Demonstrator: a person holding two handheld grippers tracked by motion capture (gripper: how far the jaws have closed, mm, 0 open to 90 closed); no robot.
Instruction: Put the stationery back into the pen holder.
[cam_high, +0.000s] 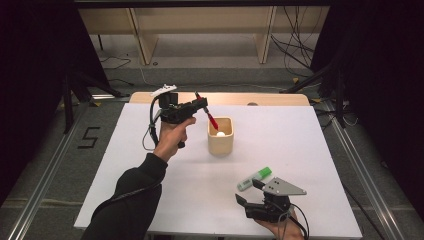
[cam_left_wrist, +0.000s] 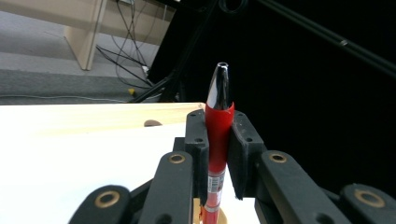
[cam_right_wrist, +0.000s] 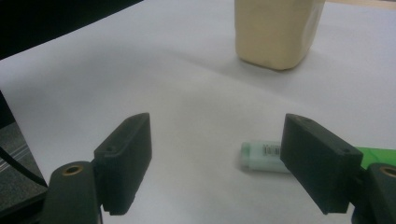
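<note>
Above the square cream plastic cup (cam_high: 220, 136), the left gripper (cam_high: 202, 104) pinches a red pen (cam_high: 210, 117); lower it straight, tip inside the rim, while the right gripper (cam_high: 248, 192) gapes empty.

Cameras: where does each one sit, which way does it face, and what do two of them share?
High view: above the table's near side, facing forward and down; both forearms, left gripper, right gripper.
Left gripper view: along jaws clamping the red pen, toward the table's far edge.
Right gripper view: low, along open jaws across the table.
Shared: right and high views show the cup and green marker.
</note>
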